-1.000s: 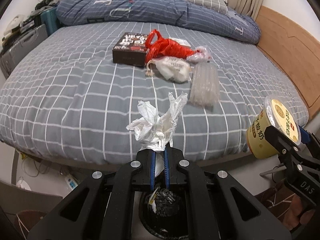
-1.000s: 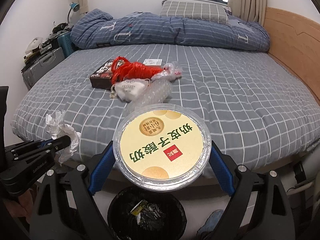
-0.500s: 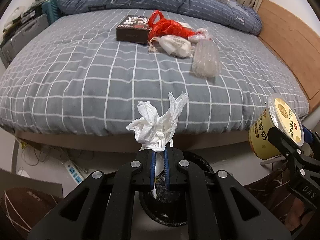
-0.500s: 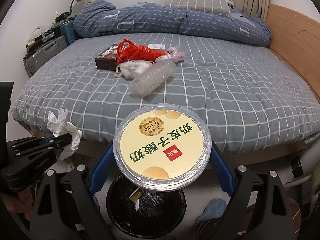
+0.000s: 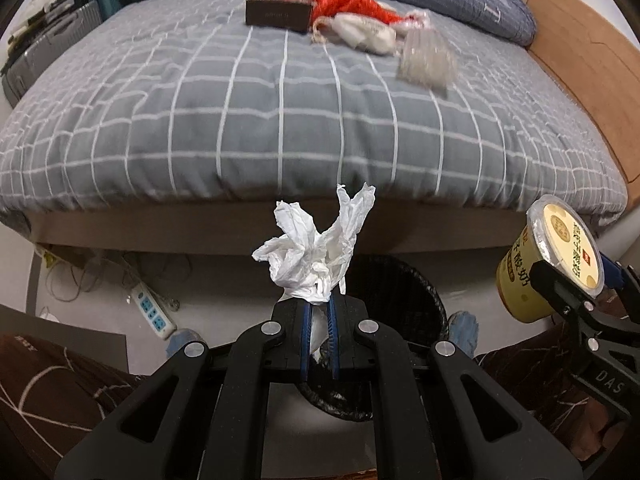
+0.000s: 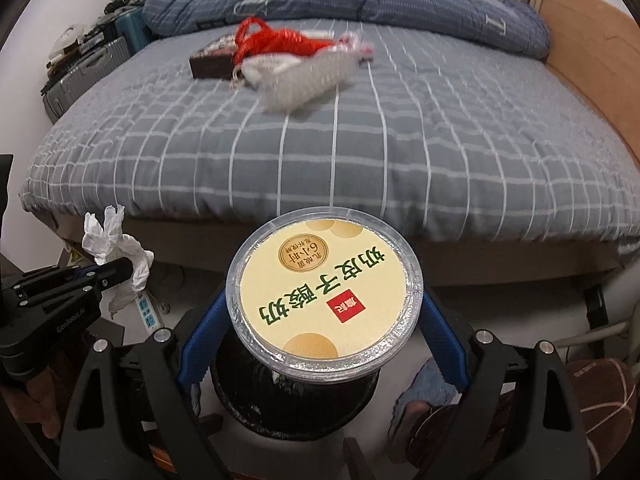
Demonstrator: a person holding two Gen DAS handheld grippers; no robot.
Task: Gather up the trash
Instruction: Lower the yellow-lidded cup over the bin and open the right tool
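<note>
My left gripper [image 5: 318, 308] is shut on a crumpled white tissue [image 5: 316, 248], which sticks up past the fingertips above a black trash bin [image 5: 400, 320] on the floor. The same tissue [image 6: 116, 248] and left gripper [image 6: 120, 270] show at the left of the right wrist view. My right gripper [image 6: 320, 320] is shut on a yellow yogurt cup [image 6: 324, 292] with a clear lid, held over the bin [image 6: 296, 404]. In the left wrist view the cup [image 5: 556, 256] hangs at the right. More trash lies far back on the bed: a red plastic bag [image 5: 348, 0], a white pouch [image 5: 360, 34], a clear bubble wrap [image 5: 426, 60].
The grey checked bed [image 5: 280, 120] fills the upper half of both views, with a dark box [image 5: 278, 12] by the trash and a blue duvet [image 6: 360, 0] behind. A power strip [image 5: 154, 312] and cables lie on the floor. A wooden headboard [image 5: 580, 52] stands right; suitcases [image 6: 84, 72] left.
Both grippers have sunk and tipped downward away from the bed, so the bin is larger beneath them. The tissue and the cup stay gripped.
</note>
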